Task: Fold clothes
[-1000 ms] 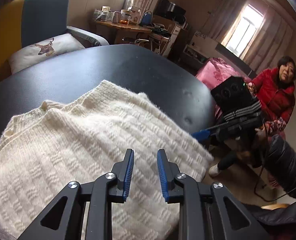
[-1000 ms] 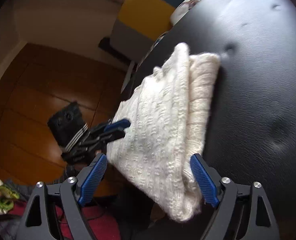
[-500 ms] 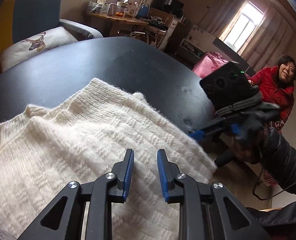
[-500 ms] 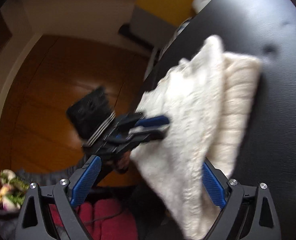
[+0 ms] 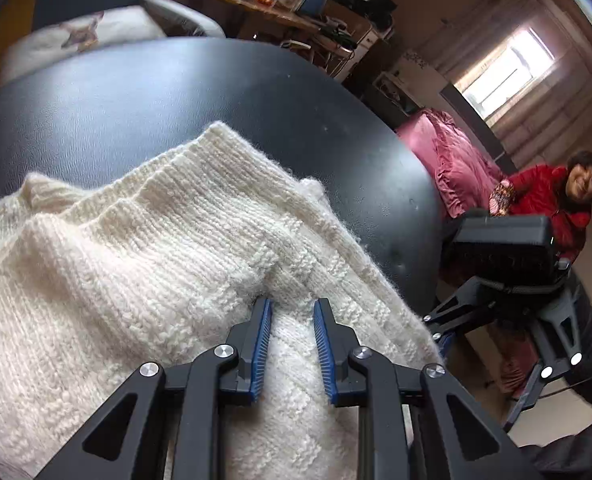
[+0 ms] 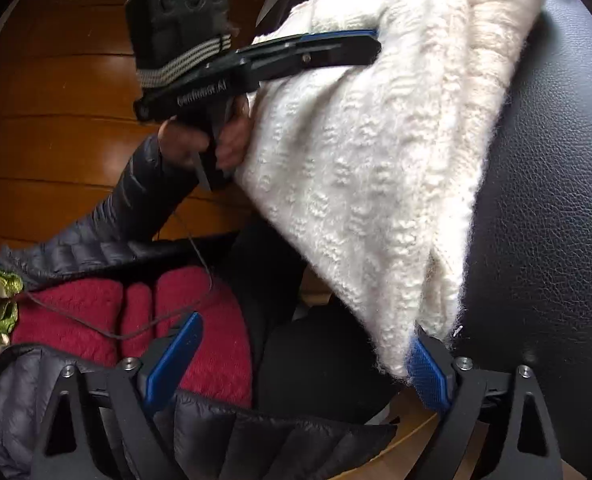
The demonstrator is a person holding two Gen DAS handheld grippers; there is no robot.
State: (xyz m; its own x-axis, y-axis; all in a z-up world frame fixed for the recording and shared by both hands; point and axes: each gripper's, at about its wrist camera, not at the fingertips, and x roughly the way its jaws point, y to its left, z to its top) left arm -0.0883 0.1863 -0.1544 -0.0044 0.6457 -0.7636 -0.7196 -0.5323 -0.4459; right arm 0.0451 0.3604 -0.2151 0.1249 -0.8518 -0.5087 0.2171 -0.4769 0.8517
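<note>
Cream sweater (image 5: 144, 264), left tongs (image 5: 292, 312) seemingly pinching it.

Dim, daylit from a blown-out window (image 5: 507, 76); strong fisheye bending, dark vignetted corners, sheen on the black table (image 5: 144, 92).

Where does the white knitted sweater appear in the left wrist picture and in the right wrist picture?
Left wrist view: the white sweater fills the lower left, lying on the black table.
Right wrist view: it runs from top right down to the centre right, by the right tongs.
Shared landmark: the left tongs, over the sweater in both.
</note>
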